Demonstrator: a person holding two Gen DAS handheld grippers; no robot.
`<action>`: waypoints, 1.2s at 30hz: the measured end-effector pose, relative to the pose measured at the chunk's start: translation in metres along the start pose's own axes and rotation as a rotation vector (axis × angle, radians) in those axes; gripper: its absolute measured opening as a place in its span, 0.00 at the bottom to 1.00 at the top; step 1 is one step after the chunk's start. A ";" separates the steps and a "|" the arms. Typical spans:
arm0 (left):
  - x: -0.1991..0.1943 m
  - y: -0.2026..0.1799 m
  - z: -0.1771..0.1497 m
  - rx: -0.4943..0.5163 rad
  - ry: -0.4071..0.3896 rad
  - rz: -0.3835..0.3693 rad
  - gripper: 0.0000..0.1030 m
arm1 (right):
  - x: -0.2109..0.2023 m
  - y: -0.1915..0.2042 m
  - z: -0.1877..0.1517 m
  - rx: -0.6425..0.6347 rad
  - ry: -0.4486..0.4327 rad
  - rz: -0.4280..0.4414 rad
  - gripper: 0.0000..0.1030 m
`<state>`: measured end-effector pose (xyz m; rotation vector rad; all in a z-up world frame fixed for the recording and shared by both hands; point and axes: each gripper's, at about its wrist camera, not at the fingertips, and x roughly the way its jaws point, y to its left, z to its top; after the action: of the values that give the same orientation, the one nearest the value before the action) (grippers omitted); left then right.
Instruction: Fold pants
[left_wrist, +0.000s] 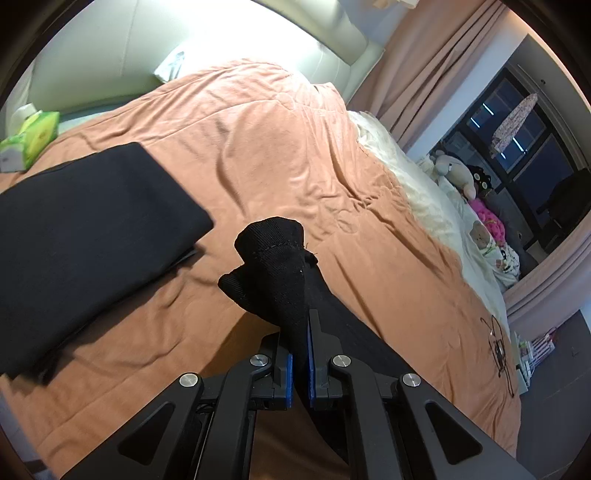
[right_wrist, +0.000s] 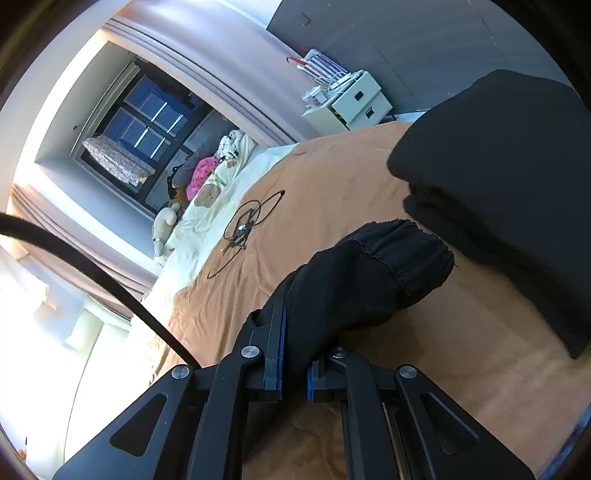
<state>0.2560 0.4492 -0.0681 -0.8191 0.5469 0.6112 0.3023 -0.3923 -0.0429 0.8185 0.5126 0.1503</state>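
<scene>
No readable text from my side in either wrist view. Green packet (left_wrist: 31, 138) at bed edge carries print, too small and blurred to read. White drawer unit (right_wrist: 356, 103) shows dark marks, not legible. No labels, numbers or signs elsewhere.

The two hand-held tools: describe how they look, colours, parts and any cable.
Both look alike. The left tool has black angular linkage arms with triangular cut-outs, round silver pivot pins, and two flat black fingers faced with blue pads. The right tool has the same black links, silver pins and blue pads. A black cable curves across the right wrist view. No hands or sleeves show.
</scene>
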 end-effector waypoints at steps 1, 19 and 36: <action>-0.006 0.003 -0.004 -0.002 -0.001 -0.001 0.06 | -0.003 -0.003 -0.002 0.002 0.002 0.001 0.05; -0.093 0.068 -0.061 -0.065 0.021 -0.006 0.06 | -0.072 -0.036 -0.011 0.019 0.043 -0.007 0.05; -0.074 0.129 -0.112 -0.159 0.186 0.118 0.32 | -0.061 -0.034 -0.024 -0.045 0.164 -0.240 0.48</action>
<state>0.0926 0.4075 -0.1471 -1.0059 0.7271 0.6973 0.2354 -0.4187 -0.0583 0.6977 0.7554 0.0076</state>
